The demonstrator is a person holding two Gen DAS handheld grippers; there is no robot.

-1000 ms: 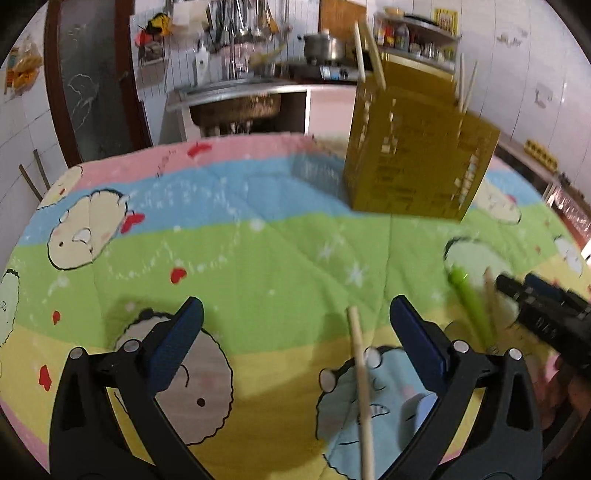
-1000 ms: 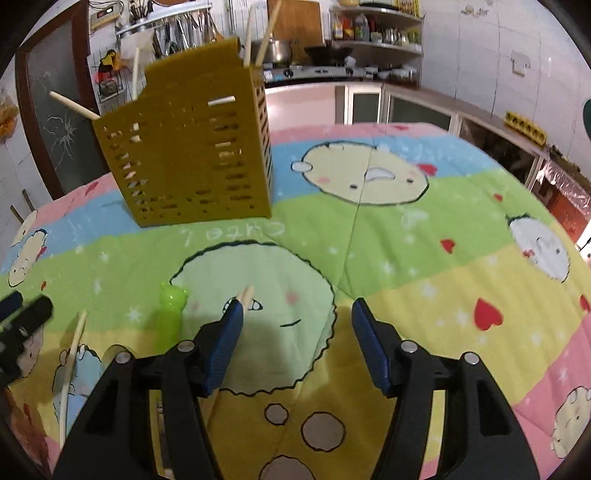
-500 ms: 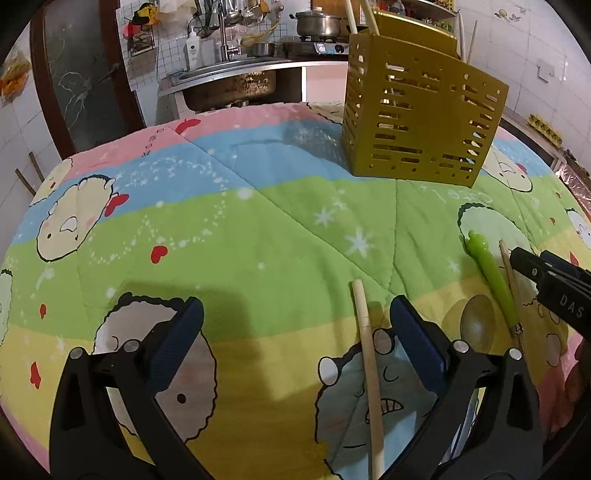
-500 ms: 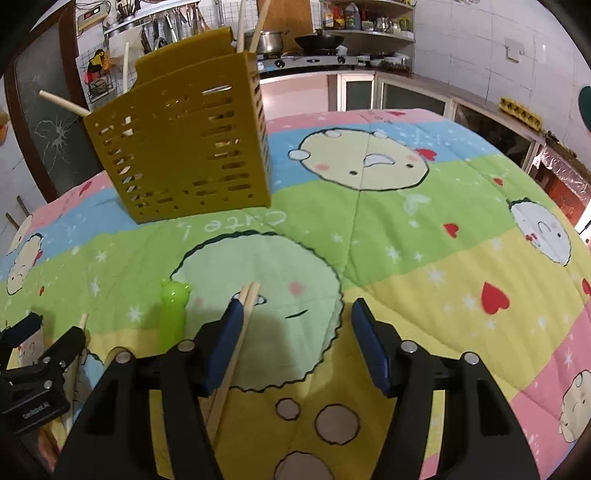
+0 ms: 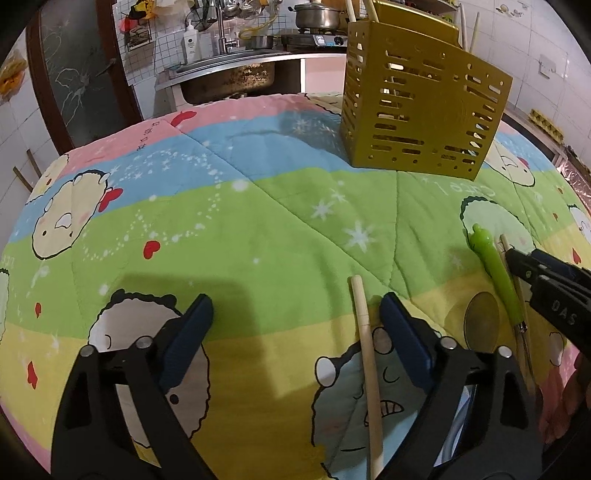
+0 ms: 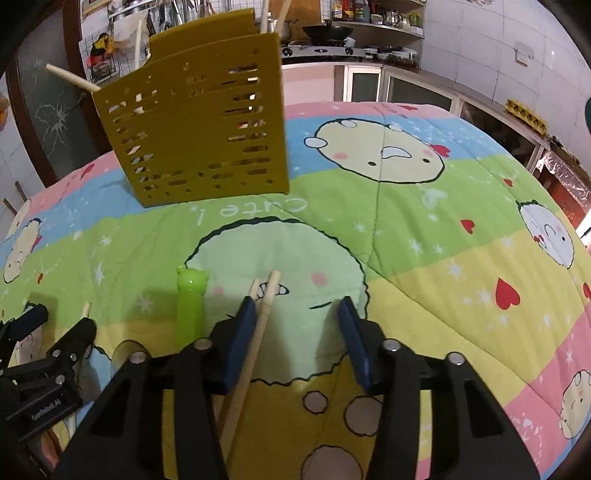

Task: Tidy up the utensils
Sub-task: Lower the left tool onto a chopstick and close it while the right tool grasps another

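A yellow slotted utensil holder (image 5: pixel 421 110) stands at the far side of the quilt, with several chopsticks sticking out; it also shows in the right wrist view (image 6: pixel 199 125). My left gripper (image 5: pixel 295 314) is open and low over the quilt, a wooden chopstick (image 5: pixel 367 365) lying just inside its right finger. My right gripper (image 6: pixel 297 310) is open, with a pair of chopsticks (image 6: pixel 258 328) lying by its left finger. A green-handled spoon (image 5: pixel 496 273) lies between the two grippers and shows in the right wrist view (image 6: pixel 190 306).
A cartoon-print quilt (image 5: pixel 258 221) covers the table. Behind it are a sink (image 5: pixel 229 74), a stove with a pot (image 5: pixel 317 16) and wall shelves (image 6: pixel 373 22). The right gripper shows at the right edge of the left wrist view (image 5: pixel 546 280).
Both grippers have come down and forward toward the quilt. The chopsticks now lie between or beside the fingers. Both stay open.
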